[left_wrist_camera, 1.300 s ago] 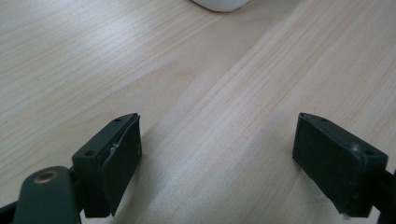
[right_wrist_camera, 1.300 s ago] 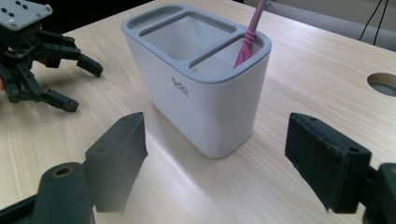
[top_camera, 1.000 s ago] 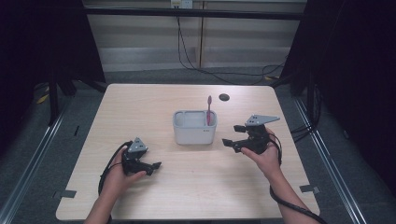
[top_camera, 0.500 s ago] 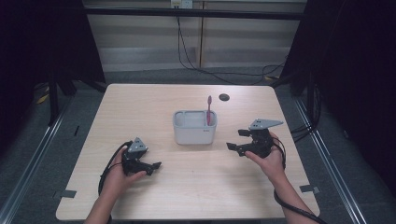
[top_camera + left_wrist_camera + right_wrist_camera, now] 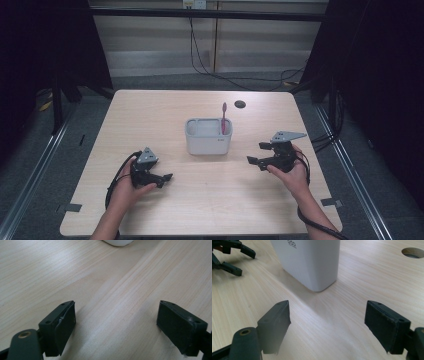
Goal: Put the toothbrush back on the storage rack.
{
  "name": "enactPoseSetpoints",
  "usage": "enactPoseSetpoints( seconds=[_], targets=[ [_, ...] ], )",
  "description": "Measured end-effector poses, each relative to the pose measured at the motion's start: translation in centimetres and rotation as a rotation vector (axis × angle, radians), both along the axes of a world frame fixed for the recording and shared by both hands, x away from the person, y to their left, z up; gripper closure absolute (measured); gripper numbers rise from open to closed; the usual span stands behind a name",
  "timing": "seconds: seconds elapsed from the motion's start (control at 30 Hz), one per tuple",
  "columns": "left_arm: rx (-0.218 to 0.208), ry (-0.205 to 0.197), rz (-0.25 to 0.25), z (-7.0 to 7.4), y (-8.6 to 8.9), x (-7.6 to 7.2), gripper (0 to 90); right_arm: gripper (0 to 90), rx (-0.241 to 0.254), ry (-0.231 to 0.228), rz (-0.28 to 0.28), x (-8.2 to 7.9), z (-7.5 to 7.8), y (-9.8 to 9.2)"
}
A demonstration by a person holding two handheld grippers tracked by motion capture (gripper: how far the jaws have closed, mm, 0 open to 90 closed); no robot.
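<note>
Your left gripper [image 5: 161, 177] and right gripper [image 5: 256, 154] both rest wide apart and empty over the pale wood-grain table [image 5: 150, 115]. Between them stands the smooth white rounded-corner bin [image 5: 207, 142], a pink toothbrush [image 5: 223, 117] upright inside.

We observe one change across the sequence: the right gripper [image 5: 260, 153] has drawn back from the white container [image 5: 207, 142], toward the near right part of the table [image 5: 150, 107]. It previously sat just beside the container's right wall; it now stands apart from it, jaws spread wide, nothing between them.
</note>
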State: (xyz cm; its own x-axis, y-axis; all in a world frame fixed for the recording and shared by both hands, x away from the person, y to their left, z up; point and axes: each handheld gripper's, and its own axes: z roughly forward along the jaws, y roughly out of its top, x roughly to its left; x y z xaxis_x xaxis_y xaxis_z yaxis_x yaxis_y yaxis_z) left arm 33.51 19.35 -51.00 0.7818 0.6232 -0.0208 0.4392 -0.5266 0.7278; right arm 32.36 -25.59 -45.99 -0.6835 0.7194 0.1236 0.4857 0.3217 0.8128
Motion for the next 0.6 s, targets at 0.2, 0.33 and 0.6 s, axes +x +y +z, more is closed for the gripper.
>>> enactPoseSetpoints(
  seconds=[0.2,0.33,0.6],
  targets=[
    [0.000,0.001,0.000,0.0,0.0,0.0,15.3,20.0,-0.005,0.010,-0.012,-0.2,-0.5,-0.6],
    [0.000,0.000,0.000,0.0,0.0,0.0,15.3,19.9,-0.009,0.014,-0.017,-0.3,-0.7,-1.0],
    [0.000,0.000,0.000,0.0,0.0,0.0,15.3,19.7,-0.018,0.026,-0.025,-0.6,-1.3,-1.8]
  ],
)
